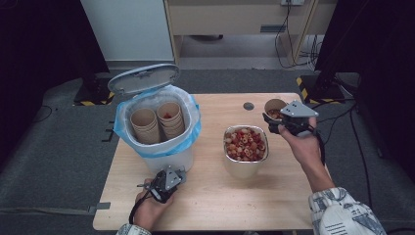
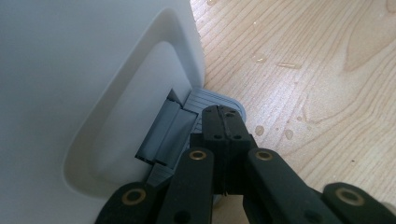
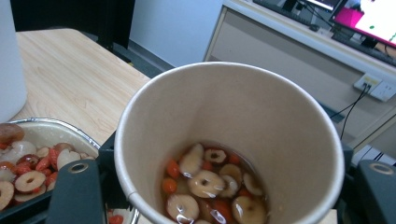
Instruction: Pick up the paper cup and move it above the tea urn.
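From the high view, my right gripper [image 1: 270, 122] is clamped on a paper cup [image 1: 274, 107] held just beyond and to the right of the steel bowl [image 1: 245, 147] of sliced dried fruit and red berries. The bowl lies toward my left from the cup, with the white pedal bin [image 1: 157, 128] farther left still, its lid [image 1: 144, 78] standing open and stacks of used paper cups [image 1: 156, 122] inside its blue liner. My right hand is the nearer one to both, so the cup's travel is leftward: first over the bowl, then on to the bin. My left gripper [image 1: 152, 186] sits low at the foot of the bin, at the near edge of the table [image 1: 215, 205].

In the left gripper view, my jaws are pressed together, tips resting down on the grey foot pedal [image 2: 212, 100] at the base of the bin's white wall [image 2: 70, 84]. I judge that this is what keeps the lid up. Water drops dot the wood beside it.

In the right gripper view, the cup [image 3: 233, 116] stands about upright between my jaws, its mouth facing the camera, with fruit slices and berries in liquid [image 3: 210, 182] at the bottom. The bowl's rim [image 3: 51, 126] shows low at the left of this view, just beside the cup, so a tip toward that side should empty it there.
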Tool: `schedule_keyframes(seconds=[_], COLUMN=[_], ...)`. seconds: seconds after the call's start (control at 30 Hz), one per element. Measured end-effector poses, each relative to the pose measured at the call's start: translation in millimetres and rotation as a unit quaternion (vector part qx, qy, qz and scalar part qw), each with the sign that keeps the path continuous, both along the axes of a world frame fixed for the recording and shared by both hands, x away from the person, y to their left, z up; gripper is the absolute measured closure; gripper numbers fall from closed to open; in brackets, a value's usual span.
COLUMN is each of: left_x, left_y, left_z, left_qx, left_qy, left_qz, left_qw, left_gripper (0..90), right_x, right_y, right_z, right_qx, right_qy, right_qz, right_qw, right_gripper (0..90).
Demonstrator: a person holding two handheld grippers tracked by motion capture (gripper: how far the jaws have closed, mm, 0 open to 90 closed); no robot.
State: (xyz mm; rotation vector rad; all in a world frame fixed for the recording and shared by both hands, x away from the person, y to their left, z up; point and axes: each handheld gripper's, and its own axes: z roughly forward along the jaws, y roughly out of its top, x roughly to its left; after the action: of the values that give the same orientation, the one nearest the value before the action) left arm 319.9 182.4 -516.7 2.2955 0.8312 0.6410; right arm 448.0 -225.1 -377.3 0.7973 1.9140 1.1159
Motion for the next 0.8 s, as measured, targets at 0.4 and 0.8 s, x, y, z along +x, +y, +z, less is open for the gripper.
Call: schedule_keyframes(seconds=[0.4, 0.8], left_x=[0.0, 0.1], left_y=[0.0, 0.1], left_z=[0.0, 0.1], left_qx=[0.0, 0.0], left_qy=[0.0, 0.0], left_qz=[0.0, 0.0], left_qw=[1.0, 1.0], left_gripper=[89.8, 89.8], right_x=[-0.2, 0.1], right_y=[11.1, 14.6], right_z=[14.0, 17.8], right_qx=[-0.032, -0.033], right_qy=[-0.022, -0.025], right_qz=[0.016, 0.02], right_qw=[0.9991, 0.999], right_gripper=[28.5, 28.8])
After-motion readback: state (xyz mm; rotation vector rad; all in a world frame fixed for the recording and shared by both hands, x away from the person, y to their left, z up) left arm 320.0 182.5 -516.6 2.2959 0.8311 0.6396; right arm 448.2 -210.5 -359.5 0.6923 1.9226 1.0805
